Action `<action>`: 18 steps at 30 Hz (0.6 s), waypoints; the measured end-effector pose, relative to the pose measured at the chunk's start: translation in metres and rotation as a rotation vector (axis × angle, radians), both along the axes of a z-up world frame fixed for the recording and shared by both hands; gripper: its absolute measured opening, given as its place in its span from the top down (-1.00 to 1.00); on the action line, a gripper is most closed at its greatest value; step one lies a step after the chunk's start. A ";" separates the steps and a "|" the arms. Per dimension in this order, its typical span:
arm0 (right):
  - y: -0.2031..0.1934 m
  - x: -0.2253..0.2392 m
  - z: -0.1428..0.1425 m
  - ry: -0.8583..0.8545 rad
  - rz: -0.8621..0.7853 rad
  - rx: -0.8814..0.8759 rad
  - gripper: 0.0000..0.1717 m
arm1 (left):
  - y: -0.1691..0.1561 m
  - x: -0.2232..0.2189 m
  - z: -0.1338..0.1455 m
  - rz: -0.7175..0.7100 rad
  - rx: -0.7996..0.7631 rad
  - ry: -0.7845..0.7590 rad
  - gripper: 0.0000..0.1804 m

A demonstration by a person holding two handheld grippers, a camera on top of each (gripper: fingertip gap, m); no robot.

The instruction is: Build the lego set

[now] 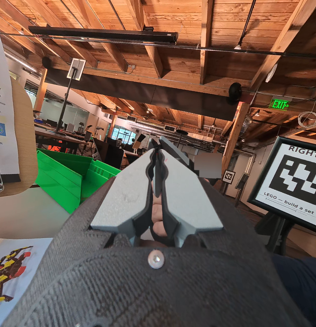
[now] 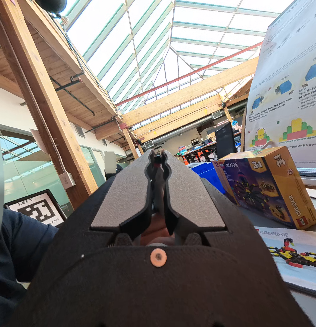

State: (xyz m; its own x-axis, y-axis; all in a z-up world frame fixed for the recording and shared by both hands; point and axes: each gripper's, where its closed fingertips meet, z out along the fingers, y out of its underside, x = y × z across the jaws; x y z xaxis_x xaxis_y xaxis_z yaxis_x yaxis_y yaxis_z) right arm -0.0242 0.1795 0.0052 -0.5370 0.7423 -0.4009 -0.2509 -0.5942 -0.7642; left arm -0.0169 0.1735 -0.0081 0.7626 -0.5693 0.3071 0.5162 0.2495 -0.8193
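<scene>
A small black piece with a red band (image 2: 157, 163) is pinched upright between both the left gripper (image 1: 156, 150) and right gripper (image 2: 158, 152) tips.

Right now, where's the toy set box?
In the right wrist view the yellow and purple box stands on the table right of the right gripper, in front of the blue bin, behind the booklet.

Left gripper (image 1: 156, 150), right gripper (image 2: 158, 152): ribbed dark bodies, grey-faced fingers (image 1: 132, 191), central screw (image 1: 155, 259); sleeve (image 2: 20, 247) seemingly navy.
</scene>
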 end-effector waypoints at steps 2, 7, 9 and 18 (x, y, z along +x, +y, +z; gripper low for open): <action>0.001 0.000 0.000 0.005 0.001 -0.013 0.95 | 0.001 0.001 -0.001 0.007 -0.003 0.008 1.00; -0.002 -0.004 -0.006 -0.083 0.087 0.078 0.94 | 0.001 -0.005 -0.002 0.021 -0.016 0.064 1.00; -0.001 -0.001 -0.010 -0.126 0.101 0.148 0.92 | 0.001 -0.003 -0.003 0.033 -0.022 0.136 1.00; -0.007 0.007 -0.015 -0.160 0.131 0.288 0.85 | -0.004 0.004 -0.002 -0.024 -0.032 0.197 1.00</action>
State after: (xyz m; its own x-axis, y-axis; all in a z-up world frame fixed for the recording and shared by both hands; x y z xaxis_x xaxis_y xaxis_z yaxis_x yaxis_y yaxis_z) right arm -0.0175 0.1722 -0.0099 -0.5822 0.7662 -0.2719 -0.0506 -0.3679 -0.9285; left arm -0.0125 0.1699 -0.0096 0.7962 -0.5803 0.1713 0.3506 0.2118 -0.9123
